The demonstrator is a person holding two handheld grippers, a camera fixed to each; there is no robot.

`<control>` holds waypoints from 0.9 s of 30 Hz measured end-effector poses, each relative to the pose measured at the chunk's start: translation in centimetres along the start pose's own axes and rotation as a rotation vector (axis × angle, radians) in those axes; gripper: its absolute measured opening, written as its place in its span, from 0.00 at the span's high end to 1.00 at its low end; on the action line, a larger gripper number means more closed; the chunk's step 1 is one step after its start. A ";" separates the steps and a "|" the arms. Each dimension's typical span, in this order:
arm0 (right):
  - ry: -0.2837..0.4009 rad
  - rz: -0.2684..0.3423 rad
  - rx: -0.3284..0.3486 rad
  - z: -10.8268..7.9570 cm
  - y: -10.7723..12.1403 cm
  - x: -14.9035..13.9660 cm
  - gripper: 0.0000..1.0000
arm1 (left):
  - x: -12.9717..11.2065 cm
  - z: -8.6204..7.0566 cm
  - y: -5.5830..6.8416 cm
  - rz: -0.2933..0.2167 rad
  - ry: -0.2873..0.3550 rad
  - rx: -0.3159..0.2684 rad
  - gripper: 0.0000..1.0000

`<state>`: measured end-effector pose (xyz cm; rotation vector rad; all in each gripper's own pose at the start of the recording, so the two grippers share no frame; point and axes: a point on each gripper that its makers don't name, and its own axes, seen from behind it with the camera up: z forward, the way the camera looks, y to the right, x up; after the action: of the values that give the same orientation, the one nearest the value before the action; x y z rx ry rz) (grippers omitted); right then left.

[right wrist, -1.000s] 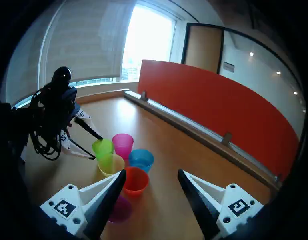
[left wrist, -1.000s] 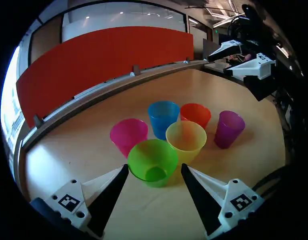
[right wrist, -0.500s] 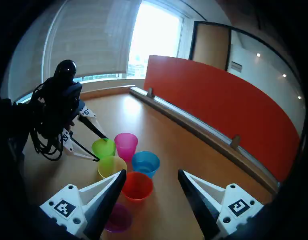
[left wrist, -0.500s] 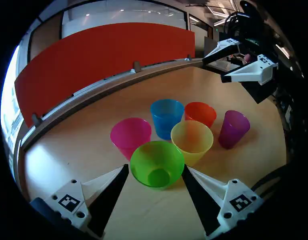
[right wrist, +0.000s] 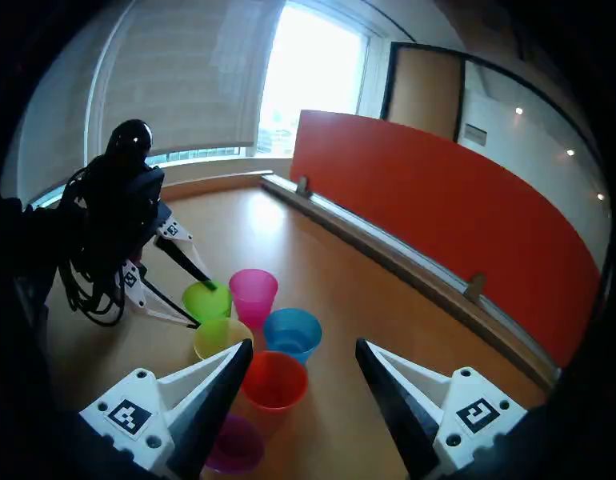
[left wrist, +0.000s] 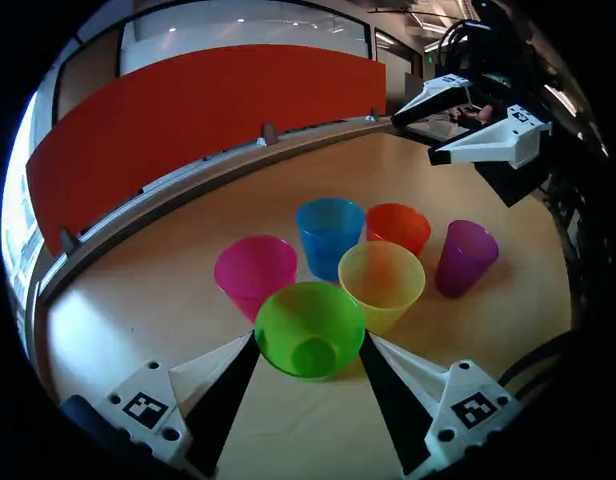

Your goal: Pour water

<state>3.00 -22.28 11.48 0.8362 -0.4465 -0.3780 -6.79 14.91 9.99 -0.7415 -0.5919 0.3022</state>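
Starting at the left of the left gripper view, a pink cup (left wrist: 256, 268) is seen just beside the green cup (left wrist: 310, 320). The green cup is flanked by the spread fingers of the left gripper (left wrist: 308, 338), apparently so that it can be lifted for pouring; a firm squeeze cannot be confirmed. A blue cup (left wrist: 330, 232), yellow cup (left wrist: 382, 280), orange cup (left wrist: 398, 228) and purple cup (left wrist: 466, 256) are clustered rightward on the wooden table (left wrist: 148, 304). The right gripper (right wrist: 302, 346) is held unclenched over the orange cup, probably readied for it. Water cannot be made out.

Strong daylight is pouring through the overexposed window (right wrist: 312, 80) and glaring on the counter (left wrist: 92, 320), while the fisheye edges are bending and darkening.
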 end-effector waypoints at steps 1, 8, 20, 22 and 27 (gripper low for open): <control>-0.002 -0.001 0.002 0.2 0.0 0.0 0.00 | 0.1 0.0 0.0 0.001 0.003 0.003 0.13; -0.028 -0.013 0.026 1.7 -0.2 0.3 0.00 | 0.8 -1.1 -0.2 -0.004 0.033 0.016 0.13; -0.103 -0.030 0.050 5.3 0.1 -0.3 0.00 | 0.9 -4.1 -0.2 -0.039 0.065 0.024 0.13; -0.116 -0.034 0.056 5.8 0.1 -0.5 0.00 | 0.9 -4.4 -0.2 -0.042 0.068 0.023 0.13; -0.147 -0.045 0.075 7.1 -0.2 -0.9 0.00 | 0.9 -5.2 -0.2 -0.039 0.077 0.027 0.13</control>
<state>-1.44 -26.41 15.31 0.8953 -0.5821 -0.4685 -3.00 12.36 7.47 -0.7114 -0.5278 0.2437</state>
